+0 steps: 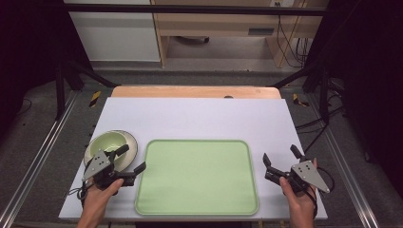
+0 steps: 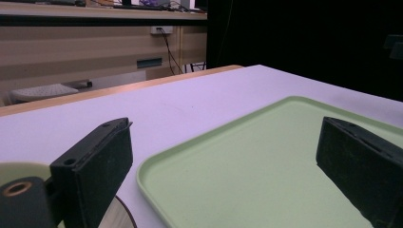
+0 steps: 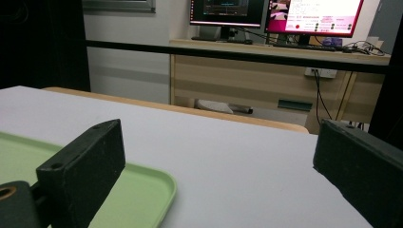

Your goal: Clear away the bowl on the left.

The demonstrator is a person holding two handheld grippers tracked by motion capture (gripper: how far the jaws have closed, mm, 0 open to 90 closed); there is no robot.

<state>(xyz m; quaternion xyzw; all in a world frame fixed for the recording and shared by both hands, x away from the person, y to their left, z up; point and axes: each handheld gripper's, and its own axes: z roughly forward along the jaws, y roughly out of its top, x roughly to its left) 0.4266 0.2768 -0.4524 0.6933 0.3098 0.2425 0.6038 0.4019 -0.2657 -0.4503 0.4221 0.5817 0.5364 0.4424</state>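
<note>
High view, table: I see a white table top (image 1: 199,116) w/ wood edge at the far side
High view, tray: pale green tray (image 1: 197,176) lies flat at the near-centre of the table, nothing on it
High view, bowl: green bowl (image 1: 108,142) sits on a plate (image 1: 130,151), just left of the tray's far-left corner
High view, left gripper: left gripper (image 1: 130,159) held in a hand (image 1: 100,194) at near left; jaws spread, nothing btwn them; one jaw lies over the plate & bowl rim, the other at the tray's left edge
High view, right gripper: right gripper (image 1: 281,159) held in a hand (image 1: 299,202) at near right, over bare table just right of the tray; jaws spread, empty
Left gripper view, jaws: my 2 black jaws stand wide apart, gripping nothing
Left gripper view, tray: tray (image 2: 266,166) runs btwn the jaws, its rounded corner & rim near the left jaw; a bit of the bowl (image 2: 23,168) behind that jaw
Right gripper view, jaws: wide apart too, nothing held
Right gripper view, tray: tray corner (image 3: 142,194) at lower left by the left jaw; bare table (image 3: 228,156) ahead
Right gripper view, backgrd: desk w/ 2 lit monitors (image 3: 275,14) beyond the table
</note>
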